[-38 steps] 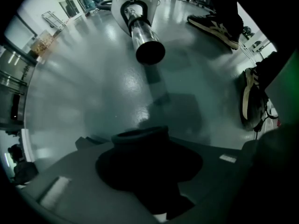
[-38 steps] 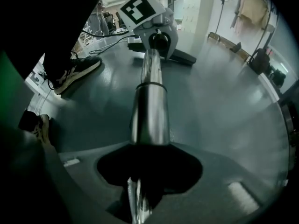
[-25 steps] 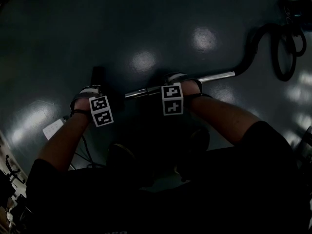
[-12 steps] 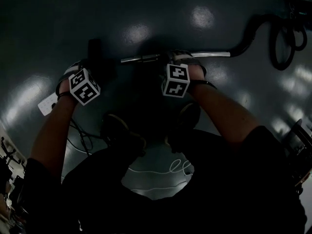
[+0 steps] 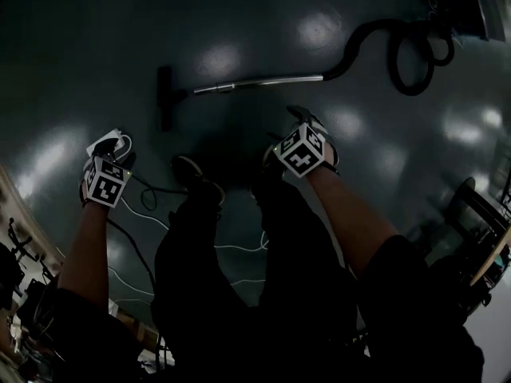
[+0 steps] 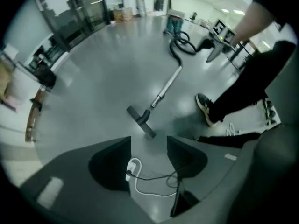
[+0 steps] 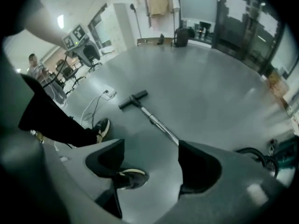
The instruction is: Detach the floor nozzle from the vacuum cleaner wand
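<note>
Okay, the head view is really dark, so take this with a grain of salt. In it both sets of jaws are tucked under their marker cubes and my own legs block the floor (image 5: 80,54) below me. The canister (image 5: 467,10) is chopped off by the top right corner, and it's just a murky box to me.

The gripper views are much clearer. The left gripper (image 6: 148,155) has its jaws wide apart: they just swung open and eased back a hair, with only floor and a white plug (image 6: 132,167) on a thin looping cable between them. The right gripper (image 7: 150,167) has just opened wide too, and all I see in its gap is floor and a dark, pale-soled shoe (image 7: 128,177). Neither one holds anything.

The floor is smooth, glossy and grey, with blotchy light reflections. The floor nozzle (image 5: 164,96) is a slim black bar and the wand (image 5: 259,82) is a shiny metal tube. The hose (image 5: 367,42) is matte black and curls into a loop.

The nozzle lies flat on the floor, well ahead of both grippers. The wand's long axis runs left to right in the head view. The nozzle sits crosswise at its left end, and the hose leaves the right end. They look joined, but the joint is too small to be sure.
</note>
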